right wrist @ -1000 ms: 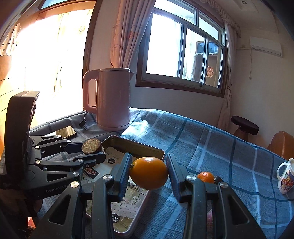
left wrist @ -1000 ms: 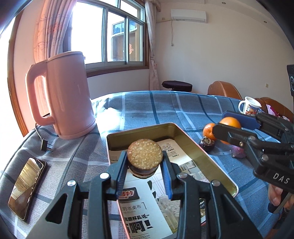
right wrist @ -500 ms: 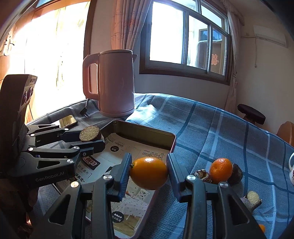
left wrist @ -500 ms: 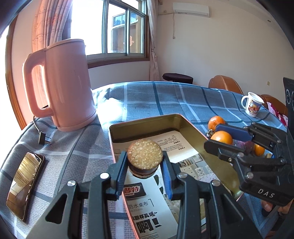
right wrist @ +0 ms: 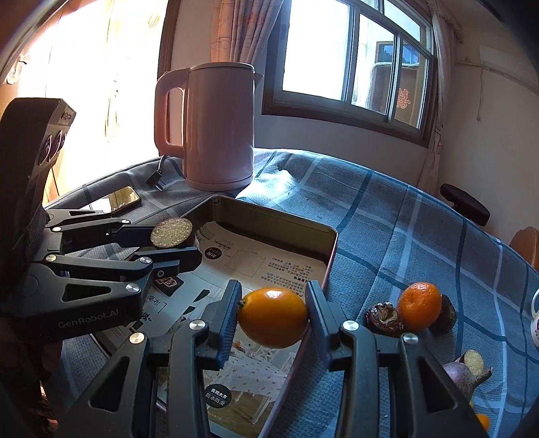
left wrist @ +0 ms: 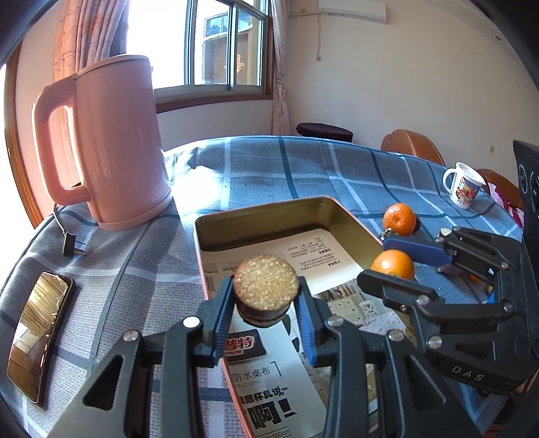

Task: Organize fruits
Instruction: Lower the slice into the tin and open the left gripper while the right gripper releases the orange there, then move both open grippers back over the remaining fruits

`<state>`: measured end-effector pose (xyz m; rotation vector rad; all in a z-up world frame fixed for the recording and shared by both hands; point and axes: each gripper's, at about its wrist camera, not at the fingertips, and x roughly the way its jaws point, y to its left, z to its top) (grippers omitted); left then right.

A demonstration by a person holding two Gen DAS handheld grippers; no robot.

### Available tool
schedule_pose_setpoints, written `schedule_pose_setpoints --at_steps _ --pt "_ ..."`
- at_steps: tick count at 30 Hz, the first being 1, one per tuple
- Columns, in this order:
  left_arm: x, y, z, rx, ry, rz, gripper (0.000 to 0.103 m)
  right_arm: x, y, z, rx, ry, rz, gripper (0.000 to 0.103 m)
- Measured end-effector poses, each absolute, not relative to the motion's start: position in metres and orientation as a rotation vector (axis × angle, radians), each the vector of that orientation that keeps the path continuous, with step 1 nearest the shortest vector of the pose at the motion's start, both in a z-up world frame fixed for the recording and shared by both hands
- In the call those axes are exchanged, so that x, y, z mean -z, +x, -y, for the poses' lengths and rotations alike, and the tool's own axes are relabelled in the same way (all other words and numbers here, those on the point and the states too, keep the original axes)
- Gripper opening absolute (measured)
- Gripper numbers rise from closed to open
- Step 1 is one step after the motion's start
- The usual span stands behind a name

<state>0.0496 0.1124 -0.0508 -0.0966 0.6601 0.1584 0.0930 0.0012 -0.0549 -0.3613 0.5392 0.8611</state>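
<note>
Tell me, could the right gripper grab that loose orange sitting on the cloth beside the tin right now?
Probably not yet. The right gripper is already shut on an orange fruit above the metal tin, so its jaws are full. The loose orange lies unblocked on the tablecloth, so once emptied, it likely could.

You are in a home. A kettle [left wrist: 111, 141], mug [left wrist: 463, 185] and phone [left wrist: 37, 337] sit on a checked tablecloth [left wrist: 303, 168]. Curtains [right wrist: 239, 30] frame the window [right wrist: 353, 54].

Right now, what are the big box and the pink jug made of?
The box looks like thin metal: shiny gold walls with rolled rims and a printed paper sheet inside. The pink jug looks like smooth matte plastic, though a coated metal shell can't be ruled out.
</note>
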Motion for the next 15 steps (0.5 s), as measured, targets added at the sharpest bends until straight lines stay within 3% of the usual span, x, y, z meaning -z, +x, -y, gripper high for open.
schedule_pose_setpoints --at_steps 6,10,15 --pt "0.049 0.048 -0.109 -0.179 -0.074 -0.646 0.04 0.058 0.092 -0.005 -0.865 -0.382 -0.552 0.043" --pt "0.046 0.044 -0.107 -0.191 -0.065 -0.622 0.053 0.056 0.087 -0.004 -0.837 -0.397 -0.521 0.059" --pt "0.04 0.036 -0.1 -0.17 -0.076 -0.557 0.064 0.05 0.087 0.023 -0.764 -0.367 -0.502 0.061"
